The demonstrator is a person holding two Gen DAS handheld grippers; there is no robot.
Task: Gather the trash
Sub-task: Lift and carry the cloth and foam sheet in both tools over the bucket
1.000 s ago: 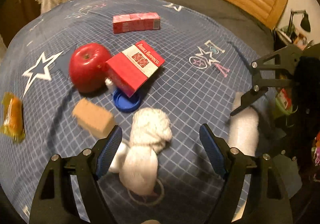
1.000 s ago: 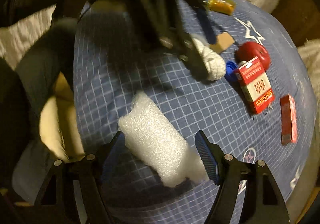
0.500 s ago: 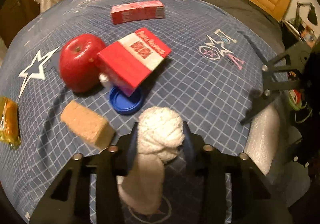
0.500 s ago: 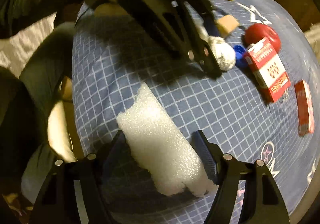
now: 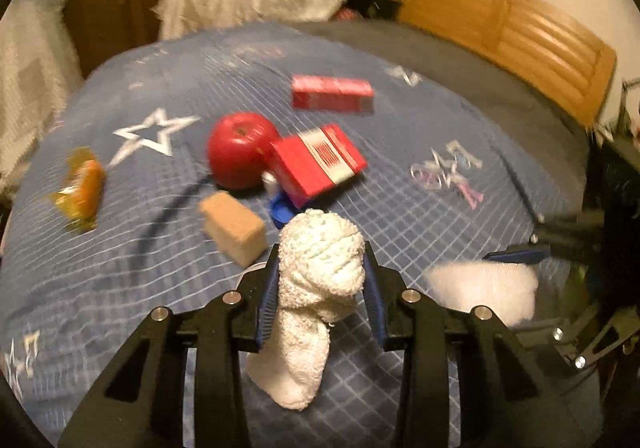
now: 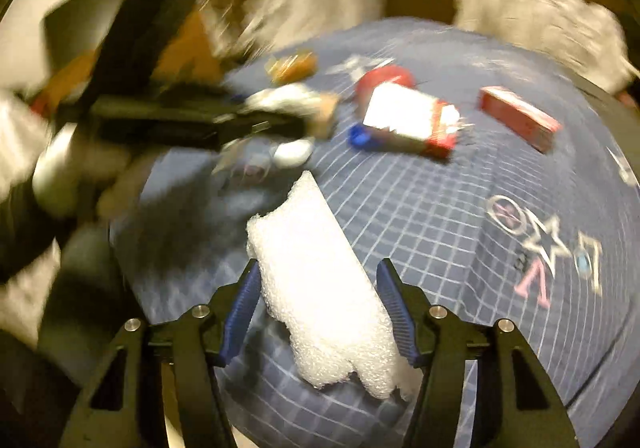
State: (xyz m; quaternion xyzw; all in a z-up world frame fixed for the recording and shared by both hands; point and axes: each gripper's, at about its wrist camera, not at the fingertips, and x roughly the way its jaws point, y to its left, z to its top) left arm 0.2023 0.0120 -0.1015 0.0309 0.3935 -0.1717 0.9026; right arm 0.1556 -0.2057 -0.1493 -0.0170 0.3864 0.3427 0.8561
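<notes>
My left gripper (image 5: 322, 284) is shut on a crumpled white paper towel wad (image 5: 316, 288) and holds it above the blue star bedspread (image 5: 120, 268). My right gripper (image 6: 320, 308) is shut on a white foam sheet piece (image 6: 320, 296), lifted off the bedspread (image 6: 460, 248). The foam piece (image 5: 484, 288) and the right gripper also show at the right of the left wrist view. The left gripper with the wad (image 6: 288, 99) shows blurred in the right wrist view.
On the bed lie a red apple (image 5: 240, 147), a red-white carton (image 5: 320, 163) over a blue lid (image 5: 282, 211), a red box (image 5: 332, 93), a tan sponge block (image 5: 234, 228) and an orange wrapper (image 5: 80, 187). A wooden headboard (image 5: 508, 35) stands behind.
My left gripper closed on the towel wad and lifted it. My right gripper closed on the foam piece and raised it. Both views tilted up toward the room.
</notes>
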